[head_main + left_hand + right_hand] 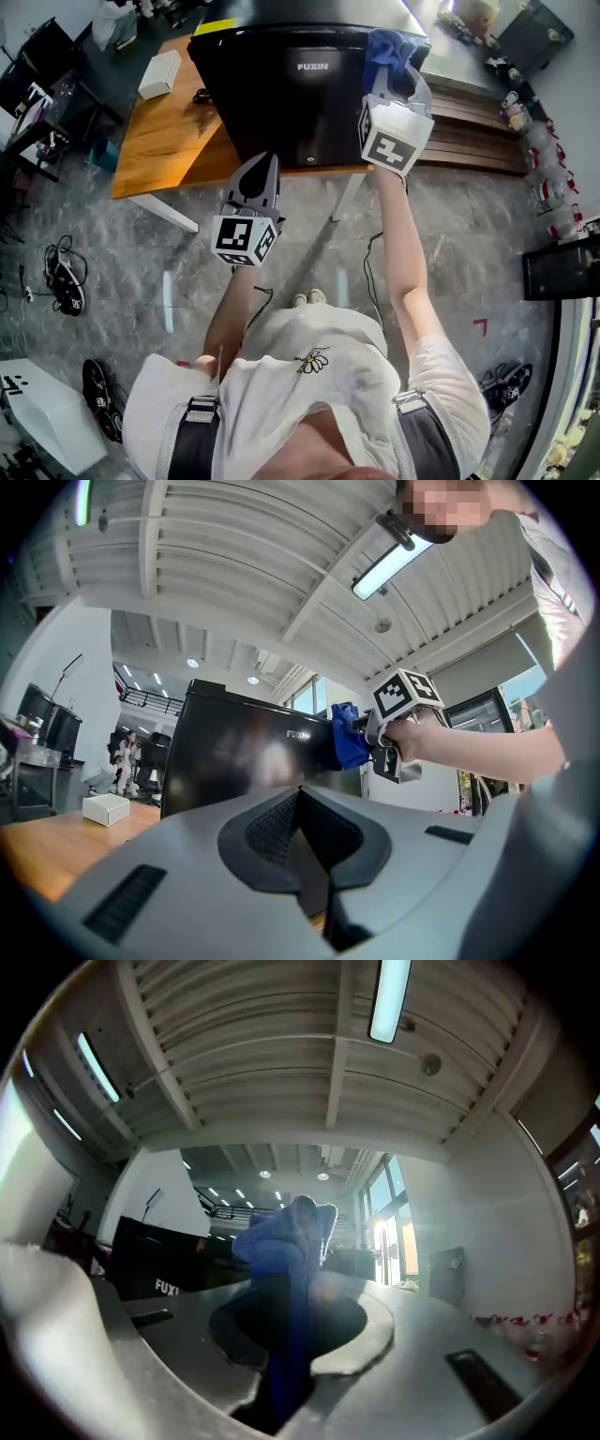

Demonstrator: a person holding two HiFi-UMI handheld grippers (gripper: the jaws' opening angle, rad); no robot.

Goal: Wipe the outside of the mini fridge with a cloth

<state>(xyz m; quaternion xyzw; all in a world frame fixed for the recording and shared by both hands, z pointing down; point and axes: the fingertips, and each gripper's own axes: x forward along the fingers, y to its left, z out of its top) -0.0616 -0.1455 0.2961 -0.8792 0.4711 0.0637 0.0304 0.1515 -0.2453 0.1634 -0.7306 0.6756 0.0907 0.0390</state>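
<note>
A black mini fridge [291,89] stands on a wooden table [164,141], its door facing me. My right gripper [398,77] is shut on a blue cloth [386,52] and holds it against the fridge's upper right corner. The left gripper view shows the same cloth [349,735] pressed on the fridge [244,757]. In the right gripper view the cloth [286,1241] bunches out of the closed jaws. My left gripper [260,169] hangs low in front of the fridge door, jaws shut with nothing in them.
A small white box [159,73] lies on the table left of the fridge. Cables and shoes [61,272] lie on the grey floor at the left. Wooden slats [478,131] run to the right of the fridge.
</note>
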